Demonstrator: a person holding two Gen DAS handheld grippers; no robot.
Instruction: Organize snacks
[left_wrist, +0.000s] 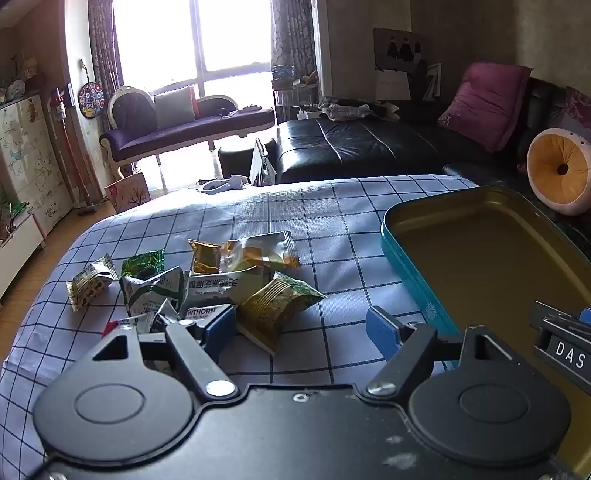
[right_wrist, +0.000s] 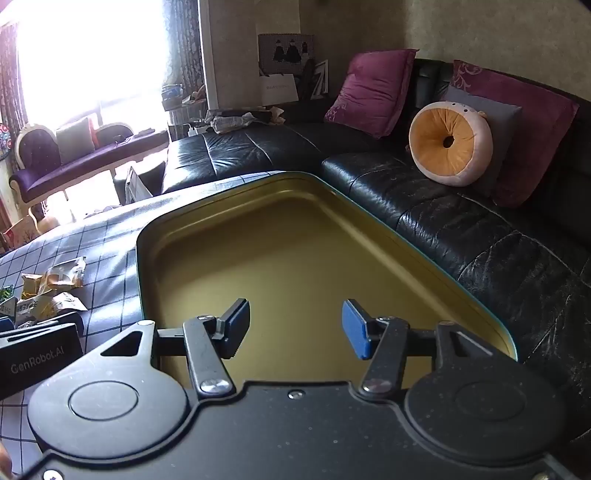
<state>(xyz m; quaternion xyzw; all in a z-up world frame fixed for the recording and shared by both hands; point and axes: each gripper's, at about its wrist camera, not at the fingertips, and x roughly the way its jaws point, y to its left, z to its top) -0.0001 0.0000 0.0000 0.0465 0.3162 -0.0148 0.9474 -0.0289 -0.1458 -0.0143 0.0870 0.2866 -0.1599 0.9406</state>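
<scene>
A: What's the setting?

B: A living room: a table under a blue checked cloth (left_wrist: 332, 236), a black leather sofa (right_wrist: 461, 236) beyond its far edge, a bright window behind.

A: Start at the left gripper.

B: The left gripper (left_wrist: 301, 328) hangs over the near part of the cloth, its blue-padded jaws spread wide with nothing between them. Its left pad sits just beside the near edge of a heap of snack packets (left_wrist: 207, 284). Nearest is a gold-green packet (left_wrist: 277, 306); behind it lies a long white packet (left_wrist: 225, 286), and a yellow one (left_wrist: 258, 253) is at the far side. A small packet (left_wrist: 90, 282) lies slightly apart toward the cloth's left edge.

A: And the right one?

B: The right gripper (right_wrist: 295, 328) is over the tin tray (right_wrist: 146, 236), jaws also spread and empty. The tray has a teal outer wall and a gold inside, and it lies at the table's right side, reaching the far edge by the sofa. The snacks are on the cloth to its left, near but not touching it.
</scene>
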